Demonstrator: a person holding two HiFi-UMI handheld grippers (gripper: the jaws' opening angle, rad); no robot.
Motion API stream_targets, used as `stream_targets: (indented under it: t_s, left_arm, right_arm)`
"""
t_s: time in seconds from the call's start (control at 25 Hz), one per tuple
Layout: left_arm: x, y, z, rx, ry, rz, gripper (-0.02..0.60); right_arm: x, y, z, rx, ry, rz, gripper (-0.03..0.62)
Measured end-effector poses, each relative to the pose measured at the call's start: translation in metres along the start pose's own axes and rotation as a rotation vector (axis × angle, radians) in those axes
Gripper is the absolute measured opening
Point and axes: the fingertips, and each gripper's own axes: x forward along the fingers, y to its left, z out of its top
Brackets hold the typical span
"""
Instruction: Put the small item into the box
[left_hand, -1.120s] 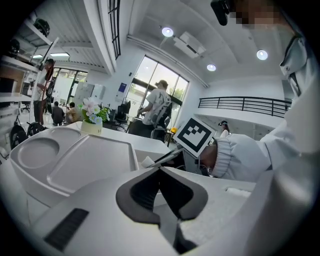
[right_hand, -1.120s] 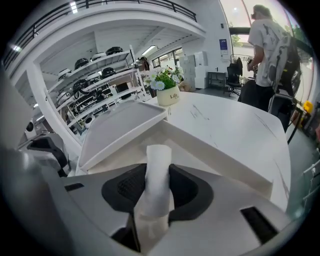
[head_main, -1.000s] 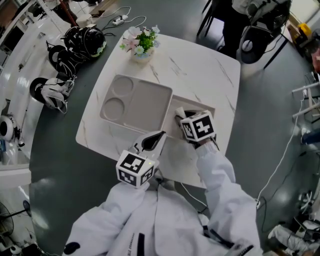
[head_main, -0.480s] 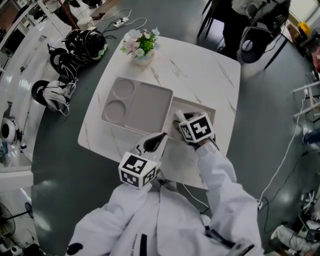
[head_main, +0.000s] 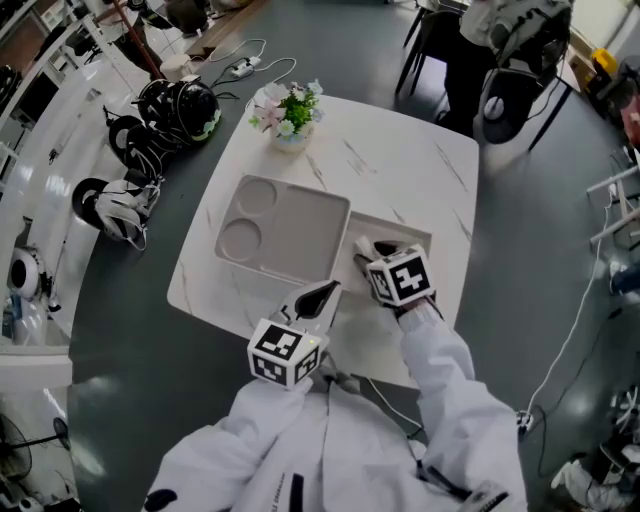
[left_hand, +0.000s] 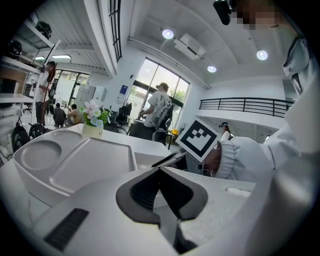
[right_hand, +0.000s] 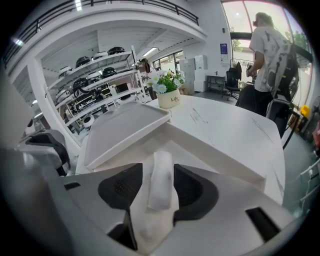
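Right tongs (head_main: 367, 250): tipped down over the open box (head_main: 400, 224), at its near left corner in the head view. The jaws have just been opening and now stand wide. The small item (right_hand: 161, 181), a pale white roll, stands upright between the two dark pads. I see a gap at its left side, so the pads do not clamp it. Its lower end is inside the box walls. I cannot tell whether it touches the box floor.

Left tongs (left_hand: 160, 169): jaws brought together, tips meeting, nothing between them. They sit over the bench (head_main: 400, 160) just in front of the box's left corner, pointing toward it and nearly level. They are apart from the box.

Box: white, shallow, lidless, on the bench.

Tray (head_main: 285, 225): white, with two round recesses at the end far from the box. It lies just left of the box. Its right edge is against the box's left side and seems to ride on that rim.

Flower pot (head_main: 290, 112): well beyond the box, past the tray, near the bench's far left corner.
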Motion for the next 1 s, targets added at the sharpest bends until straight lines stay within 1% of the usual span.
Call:
stream_targets:
  t_s: [0.04, 0.16, 0.24, 0.32, 0.48, 0.64, 0.76, 0.88, 1.0]
  left_arm:
    - [-0.001, -0.001, 0.001, 0.001, -0.003, 0.0, -0.002]
    - [-0.005, -0.001, 0.005, 0.007, -0.015, 0.005, -0.002]
    - [-0.008, -0.002, 0.009, 0.011, -0.026, 0.007, -0.002]
    - [-0.01, -0.003, 0.012, 0.014, -0.033, 0.006, -0.002]
    - [-0.016, -0.008, 0.019, 0.023, -0.048, 0.004, -0.002]
    - [-0.019, -0.013, 0.027, 0.035, -0.07, -0.008, -0.002]
    - [-0.025, -0.017, 0.034, 0.05, -0.089, -0.017, -0.002]
    - [-0.031, -0.018, 0.041, 0.066, -0.114, -0.018, -0.002]
    - [-0.036, -0.018, 0.048, 0.071, -0.142, -0.023, -0.002]
  right_arm:
    - [-0.003, 0.002, 0.001, 0.005, -0.014, 0.004, 0.184]
    - [-0.01, 0.005, 0.004, -0.001, -0.05, 0.009, 0.14]
    - [-0.015, 0.005, 0.004, -0.024, -0.063, -0.011, 0.107]
    - [-0.022, 0.005, 0.004, -0.049, -0.071, -0.039, 0.059]
    - [-0.036, 0.011, 0.003, -0.05, -0.106, -0.044, 0.03]
    - [-0.054, 0.017, 0.008, -0.051, -0.171, -0.047, -0.005]
    - [-0.072, 0.025, 0.013, -0.053, -0.257, -0.031, -0.006]
    - [-0.093, 0.031, 0.021, -0.038, -0.383, -0.005, -0.006]
    - [-0.114, 0.035, 0.023, -0.014, -0.494, 0.001, -0.006]
